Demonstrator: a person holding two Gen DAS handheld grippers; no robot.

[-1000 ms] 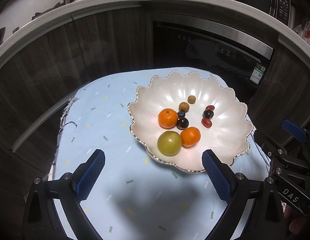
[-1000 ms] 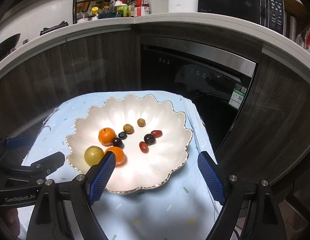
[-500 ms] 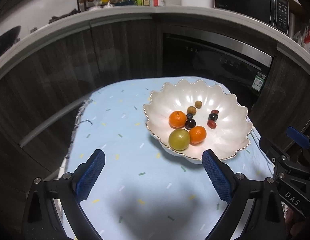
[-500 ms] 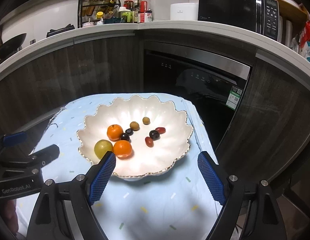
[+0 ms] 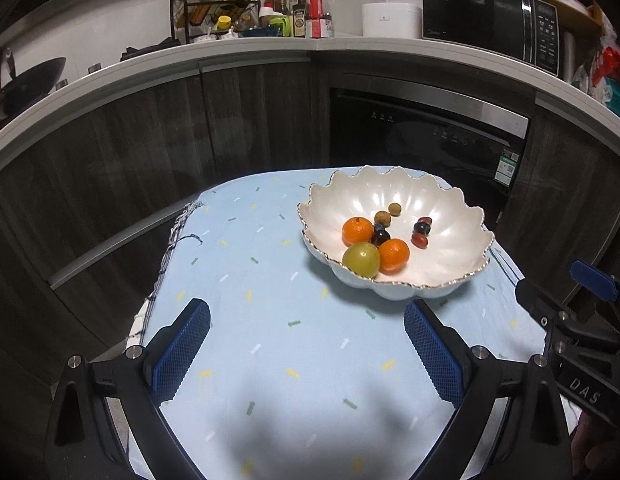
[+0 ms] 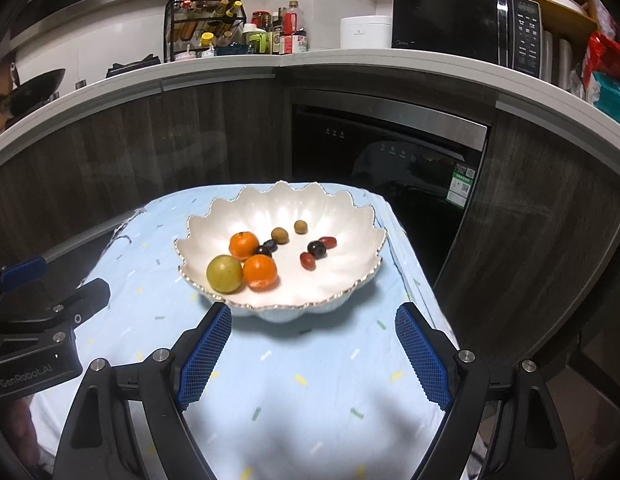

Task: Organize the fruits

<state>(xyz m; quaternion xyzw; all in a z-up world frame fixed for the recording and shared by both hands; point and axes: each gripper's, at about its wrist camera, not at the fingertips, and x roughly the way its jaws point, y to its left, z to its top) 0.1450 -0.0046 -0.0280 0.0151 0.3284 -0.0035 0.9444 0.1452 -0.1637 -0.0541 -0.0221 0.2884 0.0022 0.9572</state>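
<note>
A white scalloped bowl [image 6: 334,216] with a gilt rim sits on a small table covered by a pale blue cloth [image 5: 269,280], toward the table's far right corner, close to the right edge. All the fruit lies inside the bowl. Nearest the front rim is a green round fruit [image 6: 224,273], touching an orange [image 6: 260,272]; a second orange [image 6: 244,245] sits just behind them. Two small brown fruits [image 6: 280,235], dark grapes [image 6: 316,249] and red oval fruits [image 6: 307,261] are scattered toward the bowl's middle.

The left gripper [image 5: 305,354] hangs above the bare cloth near the front edge, jaws wide apart, holding nothing. The right gripper [image 6: 314,350] hovers just in front of the bowl, jaws also wide apart and empty.

No fruit lies loose on the cloth, so the sorting looks finished. The likely risks: a finger knocking the front rim could tip the shallow bowl toward the right edge, and the round fruits would roll out easily.
</note>
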